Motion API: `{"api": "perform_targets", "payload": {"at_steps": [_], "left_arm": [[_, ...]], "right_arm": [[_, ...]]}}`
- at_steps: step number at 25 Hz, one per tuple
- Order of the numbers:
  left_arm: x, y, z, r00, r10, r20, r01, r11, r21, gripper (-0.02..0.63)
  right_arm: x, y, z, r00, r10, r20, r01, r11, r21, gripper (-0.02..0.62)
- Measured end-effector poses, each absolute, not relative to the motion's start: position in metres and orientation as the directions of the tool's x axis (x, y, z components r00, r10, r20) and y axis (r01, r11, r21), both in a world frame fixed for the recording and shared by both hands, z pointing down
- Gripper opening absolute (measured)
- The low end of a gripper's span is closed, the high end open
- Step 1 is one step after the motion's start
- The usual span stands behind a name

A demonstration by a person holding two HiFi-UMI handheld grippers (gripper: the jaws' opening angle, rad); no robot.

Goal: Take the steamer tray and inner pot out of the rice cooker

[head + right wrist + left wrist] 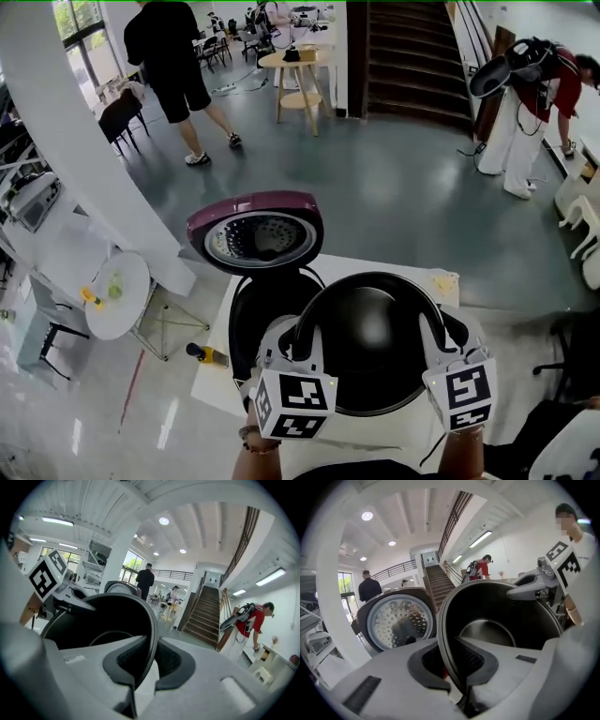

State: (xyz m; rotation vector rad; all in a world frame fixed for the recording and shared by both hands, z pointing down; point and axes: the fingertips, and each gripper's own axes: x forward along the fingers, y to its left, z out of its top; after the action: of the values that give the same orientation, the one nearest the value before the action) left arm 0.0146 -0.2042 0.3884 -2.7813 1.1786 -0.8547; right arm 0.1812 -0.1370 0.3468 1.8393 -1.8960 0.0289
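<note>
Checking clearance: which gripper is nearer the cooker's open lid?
Left. The left gripper holds the pot rim nearest the lid; the right gripper holds the opposite rim, farther off.

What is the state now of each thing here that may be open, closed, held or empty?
rice cooker lid: open, swung up
inner pot: empty, lifted out, held by its rim
left gripper: shut on the pot's rim
right gripper: shut on the opposite rim
</note>
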Motion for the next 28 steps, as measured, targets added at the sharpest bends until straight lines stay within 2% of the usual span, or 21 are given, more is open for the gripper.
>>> {"api": "perform_targets", "payload": {"at_steps": [5,12,28], "left_arm": [[0.084,-0.159,0.4,0.62,-0.598,0.507,-0.587,-0.783,-0.204,0.032],[0.145,-0.106,0.446,0.653,-0.488,0.579,-0.521,-0.845,-0.124,0.032],[0.156,-0.055,0.588,0.535,-0.332,0.777,-0.56,-0.828,0.031,0.033]], "right_arm": [[0.246,-0.078,0.356,0.071,-0.928,0.365,-0.974,0.014,0.225,0.037],[0.302,-0.017,0.398,0.13,-0.885,0.447,-0.984,-0.061,0.166,0.025],[0.322,0.013,0.547,0.009,-0.739,0.674,-1.0,-0.011,0.002,0.017]]}}
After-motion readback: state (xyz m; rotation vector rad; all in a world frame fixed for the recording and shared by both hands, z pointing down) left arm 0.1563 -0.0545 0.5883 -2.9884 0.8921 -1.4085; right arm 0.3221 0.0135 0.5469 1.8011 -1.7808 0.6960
